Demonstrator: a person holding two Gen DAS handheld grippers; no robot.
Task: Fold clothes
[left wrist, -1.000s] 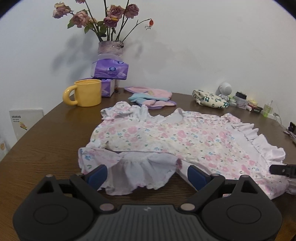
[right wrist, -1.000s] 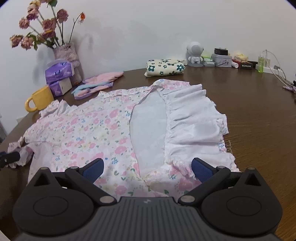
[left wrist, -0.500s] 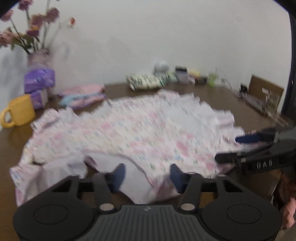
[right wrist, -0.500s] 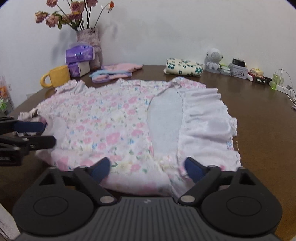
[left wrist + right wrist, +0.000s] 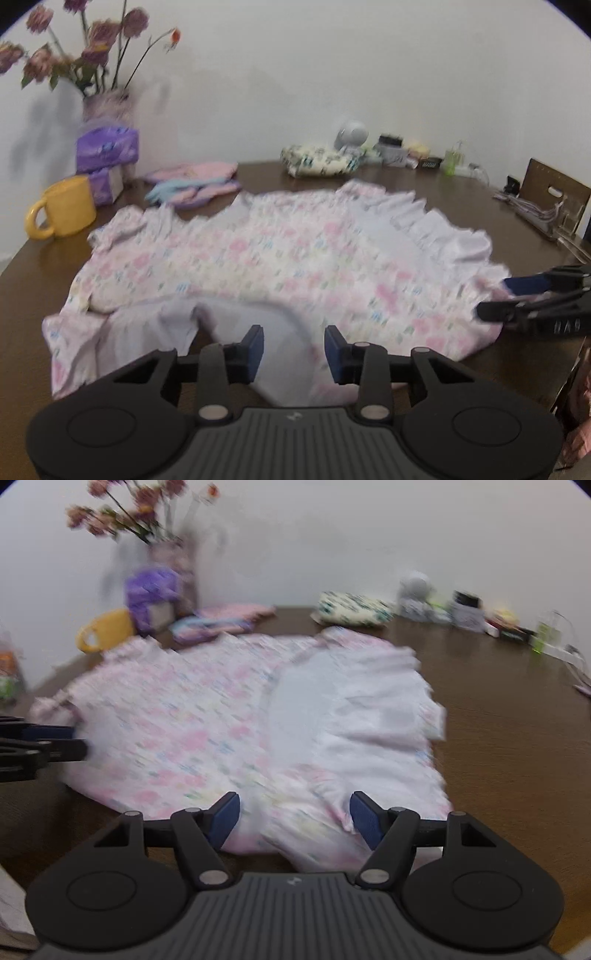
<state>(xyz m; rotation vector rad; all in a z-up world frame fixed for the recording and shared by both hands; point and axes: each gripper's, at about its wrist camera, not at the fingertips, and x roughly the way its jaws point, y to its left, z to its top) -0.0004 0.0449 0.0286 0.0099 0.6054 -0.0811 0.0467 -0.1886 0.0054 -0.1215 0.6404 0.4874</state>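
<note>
A pink floral dress with white ruffles lies spread on the brown table; it also fills the middle of the right wrist view. My left gripper is at the dress's near left edge, jaws narrowed but apart, with white ruffle cloth lying between the blue pads. My right gripper is at the near hem on the right, open, its pads on either side of a fold of fabric. Each gripper shows in the other's view: the right gripper and the left gripper. Both views are motion-blurred.
A yellow mug, purple tissue packs and a vase of flowers stand at the back left. Folded pink and blue clothes and a folded floral cloth lie behind the dress. Small items and a cardboard holder are at the right.
Both grippers have moved in onto the dress's near edge. The left jaws have narrowed a lot around the ruffle; the right jaws have narrowed somewhat.
</note>
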